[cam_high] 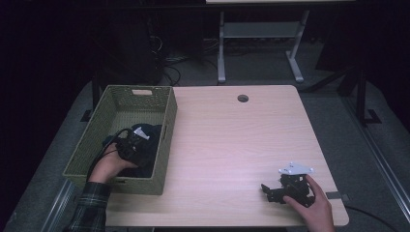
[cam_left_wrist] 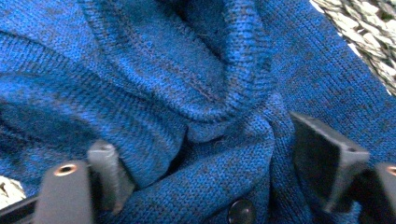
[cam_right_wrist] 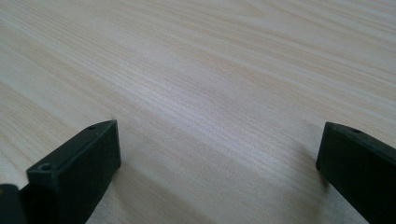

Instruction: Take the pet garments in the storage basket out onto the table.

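Both tongs apart: left tongs (cam_left_wrist: 201, 172) around blue knit (cam_left_wrist: 154, 93) (in basket (cam_high: 167, 125)), right tongs (cam_right_wrist: 217, 168) over table (cam_right_wrist: 210, 70).

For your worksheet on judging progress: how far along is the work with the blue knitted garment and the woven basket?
Done: the left gripper is down in the basket, jaws astride a fold of the blue knitted garment. In hand: gripping it. Left: lifting it out; the right gripper rests open on the table.

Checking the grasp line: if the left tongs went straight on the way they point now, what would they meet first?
The blue knitted garment in the woven basket: a bunched fold already sits between the left tongs' jaws, apparently almost touching.
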A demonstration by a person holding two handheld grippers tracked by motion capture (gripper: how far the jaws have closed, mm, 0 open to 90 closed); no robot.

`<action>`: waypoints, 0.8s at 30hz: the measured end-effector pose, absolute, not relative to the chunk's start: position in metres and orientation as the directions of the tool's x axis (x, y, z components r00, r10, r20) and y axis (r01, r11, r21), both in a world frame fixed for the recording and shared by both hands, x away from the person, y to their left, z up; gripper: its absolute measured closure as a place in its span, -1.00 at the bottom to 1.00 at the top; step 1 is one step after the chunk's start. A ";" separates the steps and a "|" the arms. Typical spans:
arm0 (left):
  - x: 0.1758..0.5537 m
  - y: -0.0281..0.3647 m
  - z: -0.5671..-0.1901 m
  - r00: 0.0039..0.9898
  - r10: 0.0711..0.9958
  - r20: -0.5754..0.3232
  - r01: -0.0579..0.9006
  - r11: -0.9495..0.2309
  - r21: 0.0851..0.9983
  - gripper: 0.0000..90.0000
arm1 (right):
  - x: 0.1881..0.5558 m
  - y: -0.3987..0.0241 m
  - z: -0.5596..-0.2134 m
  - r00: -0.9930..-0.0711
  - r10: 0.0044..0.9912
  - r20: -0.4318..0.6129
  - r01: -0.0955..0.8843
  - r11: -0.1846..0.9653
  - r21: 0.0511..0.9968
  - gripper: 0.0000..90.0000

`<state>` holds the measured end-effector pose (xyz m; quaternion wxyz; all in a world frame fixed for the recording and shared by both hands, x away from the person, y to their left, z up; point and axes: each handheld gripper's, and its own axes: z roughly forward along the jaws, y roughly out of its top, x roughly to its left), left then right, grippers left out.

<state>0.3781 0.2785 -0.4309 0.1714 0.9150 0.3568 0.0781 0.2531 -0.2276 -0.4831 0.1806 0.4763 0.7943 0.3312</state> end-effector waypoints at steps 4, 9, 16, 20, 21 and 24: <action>0.377 0.280 -0.427 0.729 0.685 -0.010 0.640 -0.676 0.365 0.02 | 0.253 -0.228 -0.483 -0.481 0.876 0.029 0.637 0.327 0.698 -1.00; 0.378 0.282 -0.423 0.706 0.705 -0.070 0.679 -0.645 0.350 0.52 | 0.253 -0.228 -0.483 -0.481 0.876 0.028 0.637 0.327 0.698 -1.00; 0.382 0.294 -0.409 0.669 0.729 -0.146 0.711 -0.570 0.411 0.56 | 0.253 -0.228 -0.483 -0.481 0.876 0.029 0.637 0.327 0.698 -1.00; 0.382 0.302 -0.399 0.650 0.744 -0.158 0.711 -0.520 0.473 0.55 | 0.253 -0.228 -0.483 -0.481 0.876 0.028 0.637 0.327 0.698 -1.00; 0.382 0.303 -0.397 0.643 0.748 -0.165 0.713 -0.505 0.487 0.55 | 0.253 -0.228 -0.483 -0.481 0.876 0.029 0.637 0.327 0.698 -1.00; 0.381 0.311 -0.389 0.639 0.752 -0.163 0.700 -0.480 0.528 0.55 | 0.253 -0.228 -0.483 -0.481 0.876 0.029 0.637 0.327 0.698 -1.00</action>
